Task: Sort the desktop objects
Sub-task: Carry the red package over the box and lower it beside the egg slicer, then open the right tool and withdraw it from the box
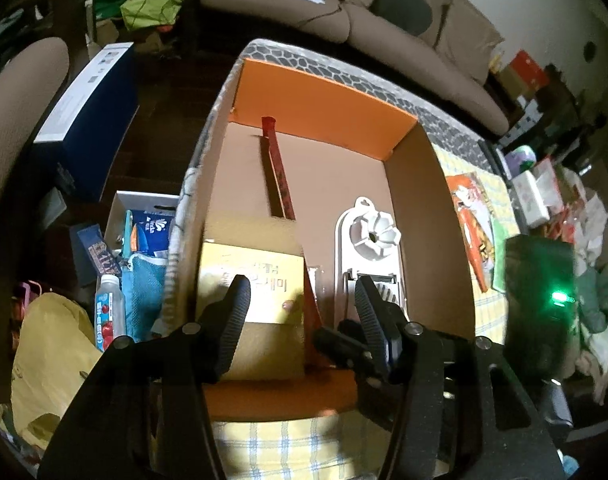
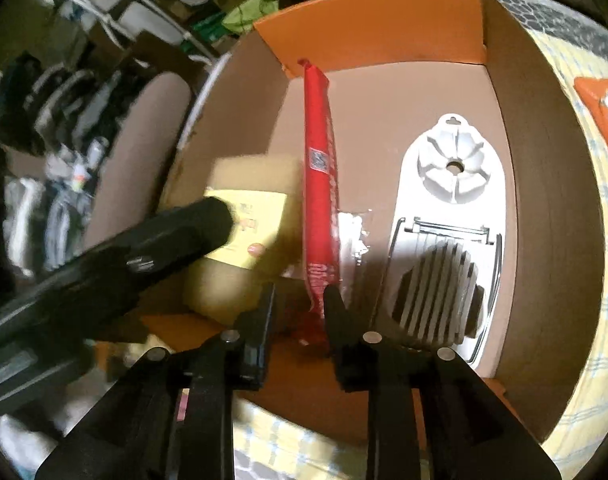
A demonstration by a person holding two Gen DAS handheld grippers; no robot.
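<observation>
The red packet (image 2: 320,184) runs lengthwise straight away from the right gripper (image 2: 299,312), whose narrow fingers flank its near end, while the left gripper (image 1: 301,308) gapes wide over the box (image 1: 432,208).

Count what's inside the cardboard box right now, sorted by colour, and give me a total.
Inside the box:
Red: 1, the long packet
White: 1, the egg slicer
Yellow: 1, the flat carton
Clear: 1, a small wrapper beside the packet
Total: 4

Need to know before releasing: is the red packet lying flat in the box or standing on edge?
On edge: red packet stands thin-side up between gold box and white slicer.
</observation>
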